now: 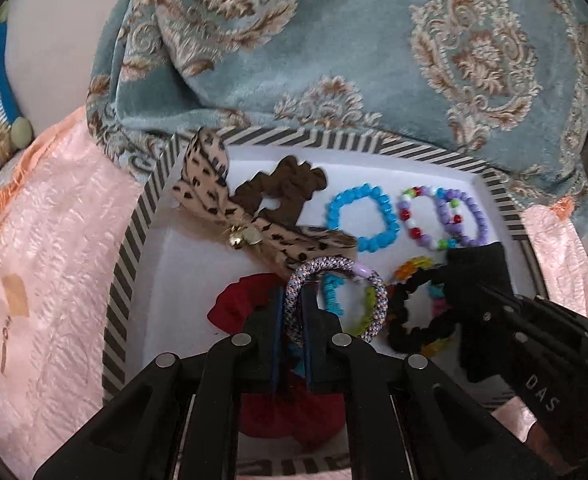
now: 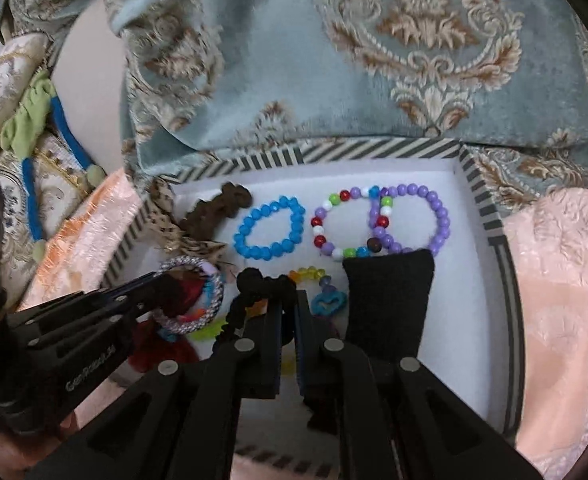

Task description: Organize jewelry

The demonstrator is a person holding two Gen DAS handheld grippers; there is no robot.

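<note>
A striped box (image 1: 134,240) with a white floor holds the jewelry. My left gripper (image 1: 295,294) is shut on a braided purple-and-white hair ring (image 1: 375,300), held above a red scrunchie (image 1: 238,300). In the right wrist view my right gripper (image 2: 290,302) is shut on a black ruffled hair tie (image 2: 254,282). The left gripper (image 2: 166,278) comes in from the left there with the braided ring (image 2: 210,304). Farther back lie a blue bead bracelet (image 2: 270,226), a mixed-colour bead bracelet (image 2: 325,220) and a purple bead bracelet (image 2: 433,208) overlapping it.
A leopard-print bow (image 1: 214,184) and a brown scrunchie (image 1: 290,184) sit at the box's back left. A black felt piece (image 2: 389,300) stands right of my right gripper. Teal patterned cloth (image 1: 373,60) drapes behind the box; pink quilted fabric (image 1: 46,260) surrounds it. A blue band (image 1: 4,72) lies far left.
</note>
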